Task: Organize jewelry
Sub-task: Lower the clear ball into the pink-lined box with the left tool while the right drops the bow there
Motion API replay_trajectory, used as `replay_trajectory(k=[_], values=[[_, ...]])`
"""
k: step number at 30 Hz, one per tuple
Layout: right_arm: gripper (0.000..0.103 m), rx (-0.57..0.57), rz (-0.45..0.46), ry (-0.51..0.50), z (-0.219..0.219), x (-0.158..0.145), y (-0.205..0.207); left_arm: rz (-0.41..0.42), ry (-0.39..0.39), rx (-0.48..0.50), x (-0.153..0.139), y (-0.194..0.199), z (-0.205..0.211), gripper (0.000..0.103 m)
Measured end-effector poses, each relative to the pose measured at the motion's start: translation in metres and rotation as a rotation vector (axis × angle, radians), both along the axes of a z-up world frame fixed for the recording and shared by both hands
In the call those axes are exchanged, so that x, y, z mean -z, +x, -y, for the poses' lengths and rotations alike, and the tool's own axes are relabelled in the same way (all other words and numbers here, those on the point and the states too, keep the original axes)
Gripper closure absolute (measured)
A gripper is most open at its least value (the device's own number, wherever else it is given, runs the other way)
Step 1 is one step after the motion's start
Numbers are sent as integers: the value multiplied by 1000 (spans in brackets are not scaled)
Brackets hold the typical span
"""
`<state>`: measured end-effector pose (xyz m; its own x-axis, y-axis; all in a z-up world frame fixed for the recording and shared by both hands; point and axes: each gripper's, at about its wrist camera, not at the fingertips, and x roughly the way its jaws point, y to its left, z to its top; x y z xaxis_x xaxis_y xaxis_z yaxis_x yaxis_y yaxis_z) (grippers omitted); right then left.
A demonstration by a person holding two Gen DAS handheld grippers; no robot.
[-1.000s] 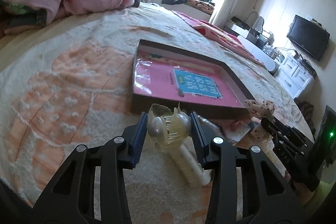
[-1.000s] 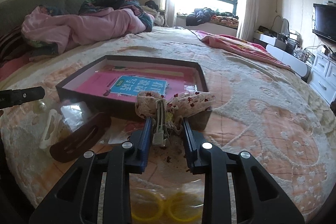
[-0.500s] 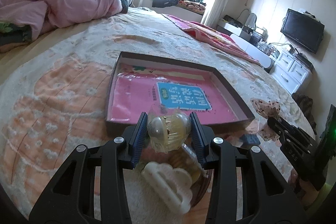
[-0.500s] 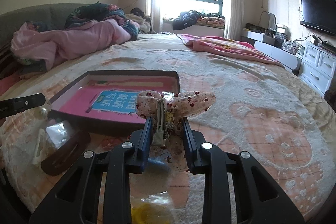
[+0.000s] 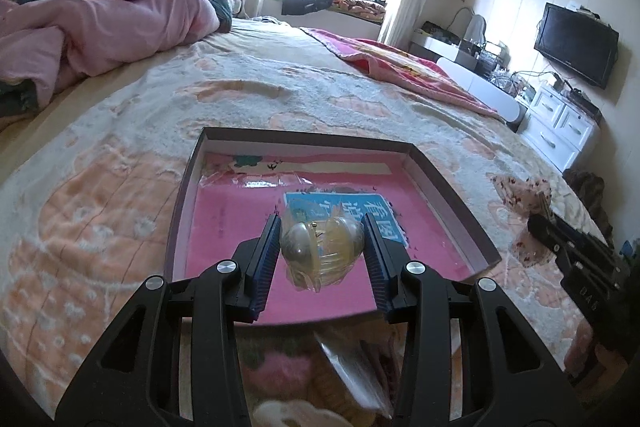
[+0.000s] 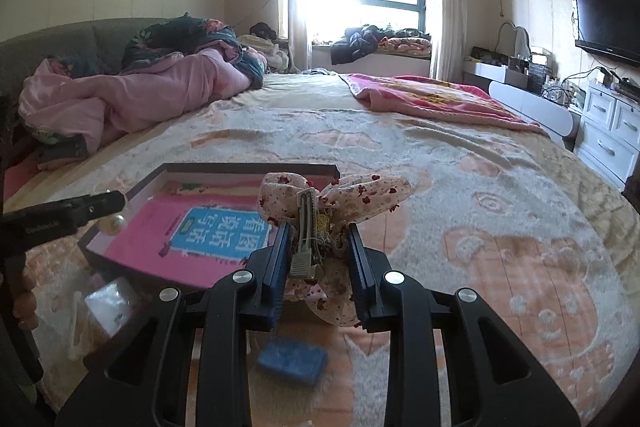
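The clear, pearl-beaded plastic hair claw (image 5: 322,250) has been carried from in front of the shallow dark box with the pink book (image 5: 452,197) to above its near edge. The floral fabric bow clip (image 6: 334,205) has been raised beside that box, so the loose items in front of it now appear lower.

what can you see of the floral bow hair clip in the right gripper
The cream fabric bow hair clip with dark red flower print is pinched between the right gripper's blue pads. Its two puffy loops spread left and right above the fingers, and a tail hangs below. The silver metal alligator clip on its back faces the camera, roughly upright. It is held in the air near the shallow dark box's right side.
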<state>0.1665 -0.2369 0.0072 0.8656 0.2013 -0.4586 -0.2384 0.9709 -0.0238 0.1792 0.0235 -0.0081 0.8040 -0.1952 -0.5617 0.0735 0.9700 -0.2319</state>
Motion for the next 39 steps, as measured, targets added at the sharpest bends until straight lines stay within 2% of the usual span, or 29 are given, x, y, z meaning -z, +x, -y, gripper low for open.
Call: replay_trajectory(k=[9,29,35,39], values=[[77,-8,-9,-13,-14,2,28,-30,22,-10,14,14,-7,71],[76,-16,-162,-29,-32,31,66,-78,62,-16,32,31,-14,71],[74,-27,-194,-39,-35,38,68,-78,63,-17,32,31,-13,70],[69,-35,-223,-30,-36,43,69,-76,65,-18,32,30,-13,70]])
